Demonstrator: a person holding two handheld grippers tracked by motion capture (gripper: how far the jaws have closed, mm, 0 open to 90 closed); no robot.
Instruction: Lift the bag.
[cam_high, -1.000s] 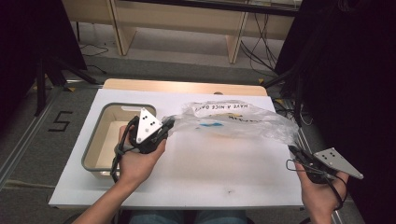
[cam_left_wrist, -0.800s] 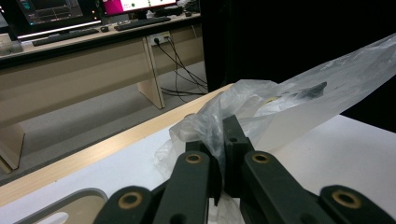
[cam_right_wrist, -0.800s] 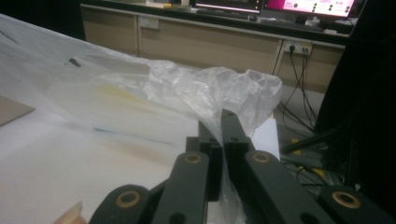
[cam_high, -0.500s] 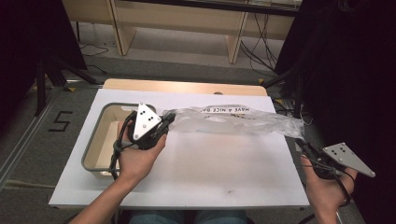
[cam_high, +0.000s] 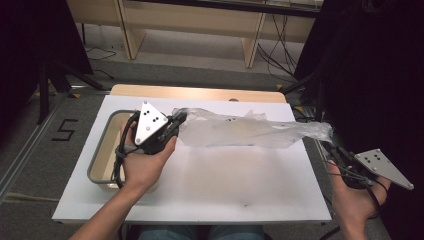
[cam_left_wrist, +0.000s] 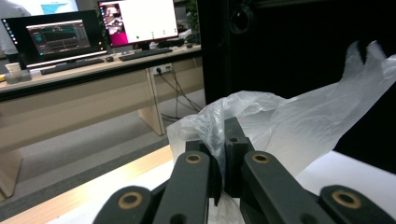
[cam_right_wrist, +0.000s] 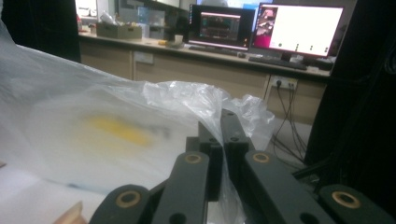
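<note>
We find a clear plastic bag (cam_high: 250, 131) stretched between the two grippers, raised above the white worktop (cam_high: 200, 190) and running from its left portion out past the right edge. The left gripper (cam_high: 176, 122) has its jaws pressed together on the bag's left end; in the left gripper view the film (cam_left_wrist: 280, 126) bunches around the closed jaws. The right gripper (cam_high: 331, 145), beyond the worktop's right edge, is likewise clamped on the bag's other end, and the right gripper view shows crumpled film (cam_right_wrist: 140, 121) gathered at its closed jaws, with a blurred yellow patch (cam_right_wrist: 119, 128) on or inside the bag.

We note a shallow metal tray (cam_high: 102, 150) at the worktop's left edge, partly covered by the left hand (cam_high: 142, 165) and its cable. The left end of the bag hangs just beside the tray's far right corner. Behind the worktop stands a wooden desk frame (cam_high: 190, 20) with cables (cam_high: 275, 50) on the floor. Dark curtains flank both sides. Monitors (cam_right_wrist: 299, 30) stand on a desk in the background.
</note>
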